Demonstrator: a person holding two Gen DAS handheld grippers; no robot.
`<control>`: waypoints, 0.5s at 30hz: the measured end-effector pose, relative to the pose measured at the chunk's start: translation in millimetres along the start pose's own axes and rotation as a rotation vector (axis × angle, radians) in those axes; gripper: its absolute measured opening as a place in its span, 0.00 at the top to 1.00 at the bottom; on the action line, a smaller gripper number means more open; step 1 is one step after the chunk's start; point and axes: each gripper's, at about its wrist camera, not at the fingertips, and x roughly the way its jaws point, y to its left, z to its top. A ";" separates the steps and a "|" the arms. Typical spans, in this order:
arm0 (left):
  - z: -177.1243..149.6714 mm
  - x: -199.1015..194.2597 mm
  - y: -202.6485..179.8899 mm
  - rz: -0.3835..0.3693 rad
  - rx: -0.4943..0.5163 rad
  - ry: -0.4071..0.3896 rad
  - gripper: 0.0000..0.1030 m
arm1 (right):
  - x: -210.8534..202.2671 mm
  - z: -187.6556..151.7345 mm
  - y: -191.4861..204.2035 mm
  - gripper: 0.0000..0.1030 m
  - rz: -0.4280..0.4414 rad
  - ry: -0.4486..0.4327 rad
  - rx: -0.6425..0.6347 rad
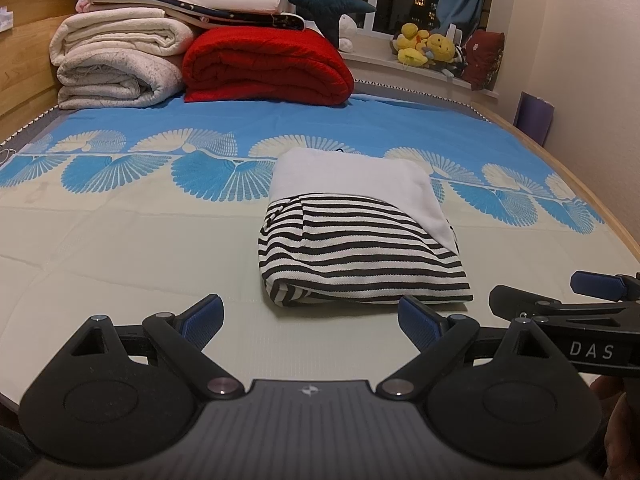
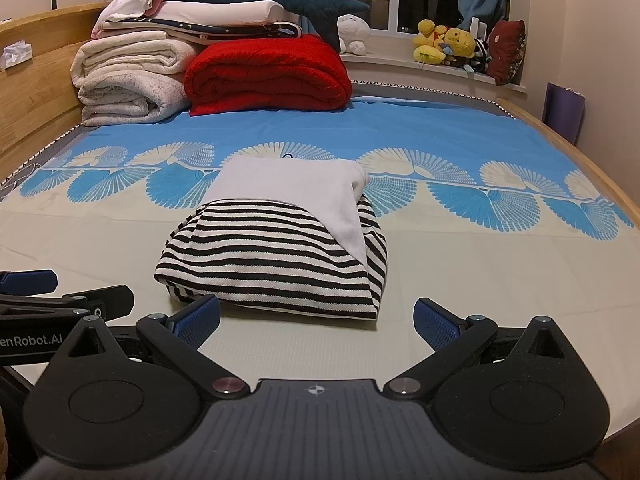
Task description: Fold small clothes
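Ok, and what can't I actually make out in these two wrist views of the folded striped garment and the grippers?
- Striped garment: inner layers and underside hidden by its own top fold and white panel, both views.
- Small dark item beyond the garment: mostly hidden behind it.
- Right gripper: in the left wrist view, cut off by the right edge.
- Left gripper: in the right wrist view, cut off by the left edge.
- Windowsill plush toys: too small to identify.

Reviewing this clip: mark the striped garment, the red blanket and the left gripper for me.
striped garment (image 1: 360,256), left wrist view, on the middle of its striped front.
red blanket (image 2: 268,76), right wrist view, on the folded top face.
left gripper (image 1: 310,320), left wrist view, midway between its open fingertips.
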 end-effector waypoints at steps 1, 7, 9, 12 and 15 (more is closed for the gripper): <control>-0.5 0.2 -0.7 0.000 0.000 0.001 0.07 | 0.6 -0.6 0.1 0.01 0.000 0.001 0.000; -1.3 0.9 -1.5 0.000 -0.002 0.003 0.07 | 0.7 -4.0 0.3 0.01 -0.001 0.005 0.000; -1.2 0.7 -1.1 0.000 -0.002 0.003 0.07 | 0.8 -4.4 0.2 0.01 -0.001 0.006 0.000; -0.9 1.1 -0.5 0.001 -0.003 0.005 0.07 | 0.9 -5.2 0.0 0.01 -0.001 0.009 0.001; -1.8 1.7 0.2 0.000 -0.003 0.004 0.07 | 0.8 -3.7 -0.5 0.01 0.000 0.012 0.000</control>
